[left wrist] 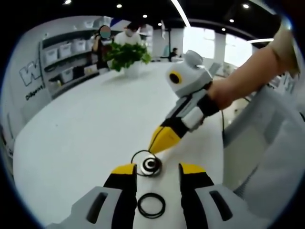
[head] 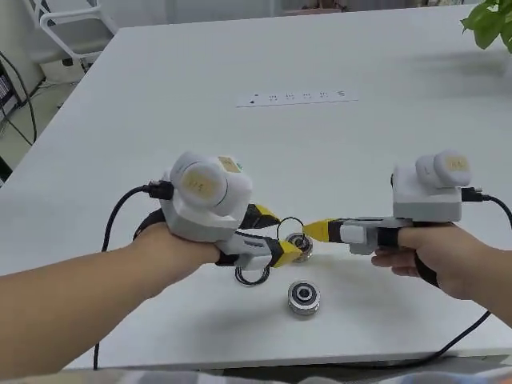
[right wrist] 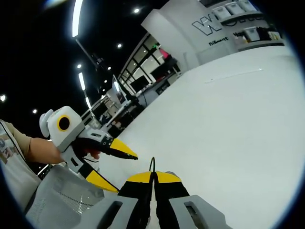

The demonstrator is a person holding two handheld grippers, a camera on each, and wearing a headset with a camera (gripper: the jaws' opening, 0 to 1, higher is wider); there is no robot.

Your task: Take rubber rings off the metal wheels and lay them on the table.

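The rubber ring point(left wrist: 137, 153) is partly off the metal wheel point(left wrist: 150, 165). One side of it looks hooked on the wheel's rim, and the other side rises as a thin loop just above it. The right gripper point(right wrist: 153, 176) has its jaws pressed together on that raised strand, right beside the wheel. The left gripper point(left wrist: 158, 170) stands wide, one yellow tip on either side of the wheel. One tip is close against the wheel and the other is a little apart from it.

To finish the peel cleanly, I judge the wheel should be braced against the near tip. The pinched strand should then be drawn up and across the wheel, not straight out, so the last of the ring rolls over the rim without dragging the wheel.

The wheel lies flat on the table point(head: 240, 160) with its bore facing up. Being round, it has no long axis. The ring's loop seems to run from the wheel toward the right gripper's tips.

A loose ring point(head: 252, 276) lies near the wheel on the person's side. A second wheel point(head: 304, 294) sits nearby on the same side.
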